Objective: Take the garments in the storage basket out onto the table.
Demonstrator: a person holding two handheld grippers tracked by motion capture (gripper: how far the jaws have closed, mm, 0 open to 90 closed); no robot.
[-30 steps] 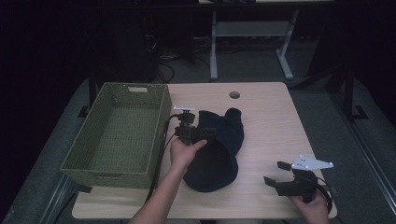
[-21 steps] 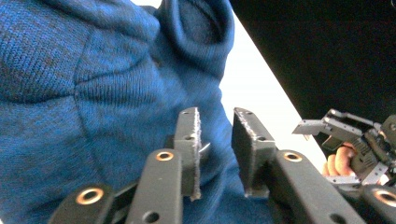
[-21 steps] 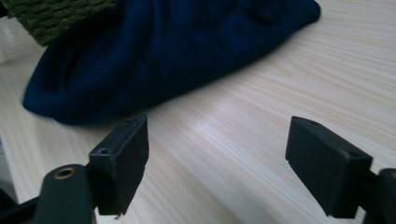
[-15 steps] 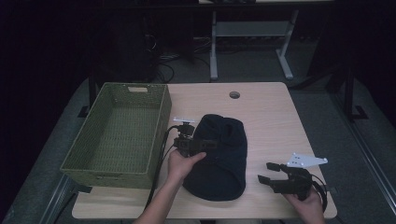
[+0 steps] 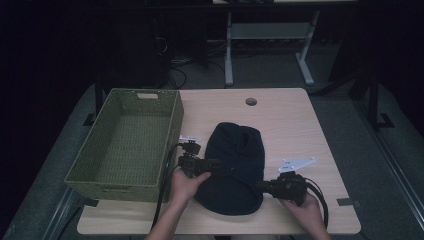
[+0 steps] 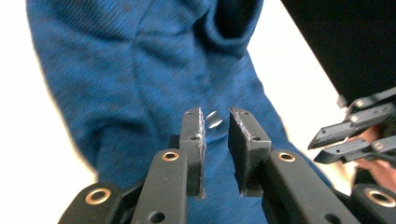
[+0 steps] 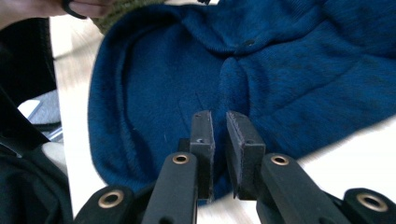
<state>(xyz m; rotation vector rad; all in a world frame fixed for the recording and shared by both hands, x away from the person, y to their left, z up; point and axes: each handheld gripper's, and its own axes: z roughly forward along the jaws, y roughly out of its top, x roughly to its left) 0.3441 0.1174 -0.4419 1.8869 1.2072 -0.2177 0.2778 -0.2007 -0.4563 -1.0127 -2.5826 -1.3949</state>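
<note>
Right gripper [image 5: 264,187]: at the near right rim of the knit beanie [image 5: 234,167], toward the table's [image 5: 295,120] front edge; its jaws have just been closing and now stand nearly together with a narrow gap; whether any fabric is pinched between them I cannot tell
Left gripper [image 5: 215,163]: over the beanie's left edge; jaws have just been narrowing, a slit between the pads [image 6: 243,135], no knit visibly caught
Beanie: dark blue ribbed knit, lying flat near the front middle of the table, just right of the basket [image 5: 125,142]; crown pointing away, opening toward the person
Handling: likely light, soft, floppy; it will sag and bunch when lifted; no slip or breakage worry
Where to grip: the doubled rim at two opposite sides, pinching a fold of knit
Basket: green woven, along the left edge, nothing in it
</note>
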